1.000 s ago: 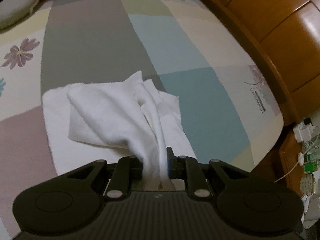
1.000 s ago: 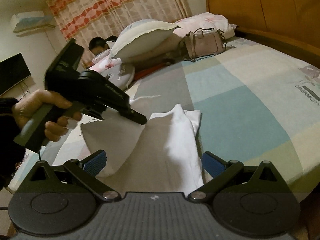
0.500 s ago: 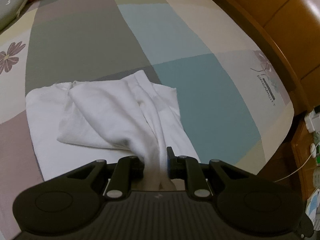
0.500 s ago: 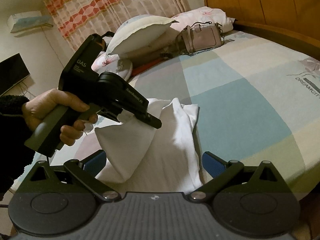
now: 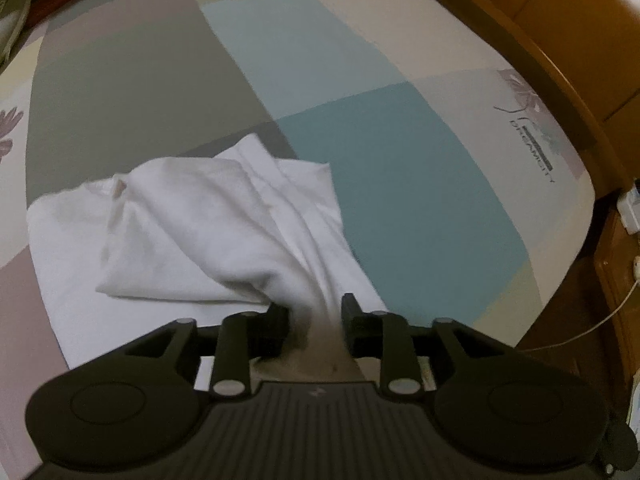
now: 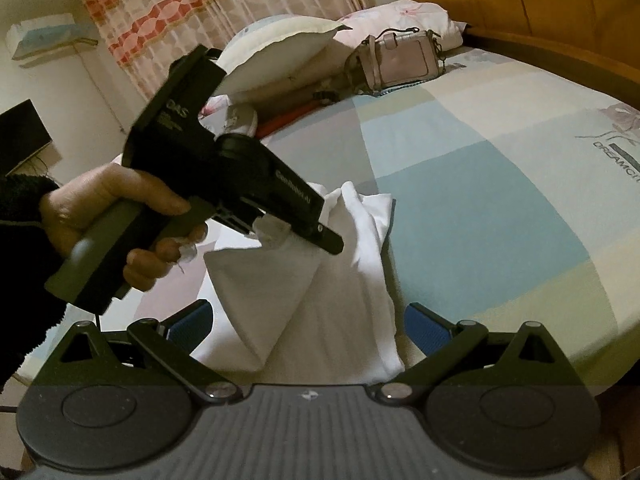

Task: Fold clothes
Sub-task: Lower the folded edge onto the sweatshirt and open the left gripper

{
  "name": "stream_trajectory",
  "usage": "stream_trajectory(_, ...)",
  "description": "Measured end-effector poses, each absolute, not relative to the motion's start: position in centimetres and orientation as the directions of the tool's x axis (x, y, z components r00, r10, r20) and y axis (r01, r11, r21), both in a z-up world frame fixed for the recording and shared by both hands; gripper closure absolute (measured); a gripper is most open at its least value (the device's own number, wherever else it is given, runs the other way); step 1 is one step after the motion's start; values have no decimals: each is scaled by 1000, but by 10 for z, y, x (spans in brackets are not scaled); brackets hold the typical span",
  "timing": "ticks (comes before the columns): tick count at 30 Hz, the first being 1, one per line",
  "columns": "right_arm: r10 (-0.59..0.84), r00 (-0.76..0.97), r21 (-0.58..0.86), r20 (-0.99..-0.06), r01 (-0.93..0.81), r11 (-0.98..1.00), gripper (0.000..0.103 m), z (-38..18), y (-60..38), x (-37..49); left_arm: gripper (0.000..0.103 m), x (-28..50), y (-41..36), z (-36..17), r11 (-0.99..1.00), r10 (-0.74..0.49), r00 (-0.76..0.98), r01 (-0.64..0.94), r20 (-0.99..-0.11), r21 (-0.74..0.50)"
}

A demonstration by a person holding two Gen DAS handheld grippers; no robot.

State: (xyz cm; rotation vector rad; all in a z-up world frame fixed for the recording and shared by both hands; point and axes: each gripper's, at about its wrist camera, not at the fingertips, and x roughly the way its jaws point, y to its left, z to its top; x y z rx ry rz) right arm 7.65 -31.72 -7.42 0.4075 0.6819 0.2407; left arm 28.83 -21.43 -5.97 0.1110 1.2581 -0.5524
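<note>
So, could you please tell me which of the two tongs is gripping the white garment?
The left tongs, shut on the white garment; the right tongs are open, empty.

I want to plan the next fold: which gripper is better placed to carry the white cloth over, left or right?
Probably left. The left gripper is already shut on the white garment, lifting one part off the bed. The right gripper is open, holding nothing.

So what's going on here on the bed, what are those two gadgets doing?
A person is folding a white garment on a patchwork bedspread. The left tongs are shut on a bunched part of the cloth, lifting it above the rest, which lies flat. The right tongs are open, hanging over the near end of the garment and gripping nothing. The fold isn't laid down yet.
</note>
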Motion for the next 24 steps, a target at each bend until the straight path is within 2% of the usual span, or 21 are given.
stream_trajectory(4,335,752,438,-567,-69,896,0,-76,-318,77,60,289,-211,-44,816,-443,167,482,-881,-319)
stream_trajectory(5,334,752,438,-568,-67,897,0,-76,-318,77,51,289,-210,-40,803,-467,166,491,-868,-338)
stream_trajectory(13,332,754,423,-566,-79,903,0,-73,-312,74,47,279,-174,-28,809,-479,241,495,-844,-317)
stream_trajectory(19,360,750,427,-554,-115,897,0,-74,-307,74,45,242,-130,-37,821,-399,361,550,-843,-153)
stream_trajectory(24,436,732,449,-524,-198,872,0,-72,-293,77,44,234,-107,-64,817,-441,360,541,-822,-201)
